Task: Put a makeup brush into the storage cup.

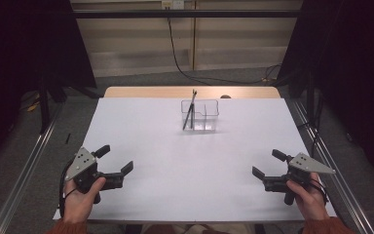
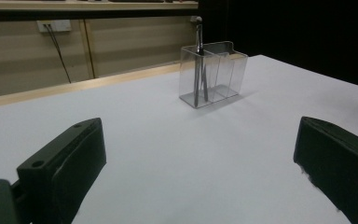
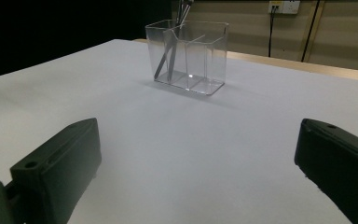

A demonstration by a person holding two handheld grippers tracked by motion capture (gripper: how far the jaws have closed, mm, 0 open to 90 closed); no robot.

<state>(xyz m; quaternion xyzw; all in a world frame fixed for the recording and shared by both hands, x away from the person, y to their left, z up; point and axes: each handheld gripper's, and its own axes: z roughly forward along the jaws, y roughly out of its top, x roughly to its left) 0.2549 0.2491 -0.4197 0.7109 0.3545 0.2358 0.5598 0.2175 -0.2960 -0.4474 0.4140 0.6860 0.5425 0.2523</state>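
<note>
A clear, glossy plastic holder stands near the far edge of a matt white table. Its slim tool looks like polished metal (dark-tipped).

Clear holder, seemingly dark silvery tool, white table.

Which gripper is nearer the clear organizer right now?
Roughly level; neither is clearly nearer. The left gripper sits near and left of the clear organizer, the right gripper near and right, both open, well short of it.

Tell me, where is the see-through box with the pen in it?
In the high view the clear box stands at the far middle of the white table, with the dark pen leaning in its left compartment.
</note>
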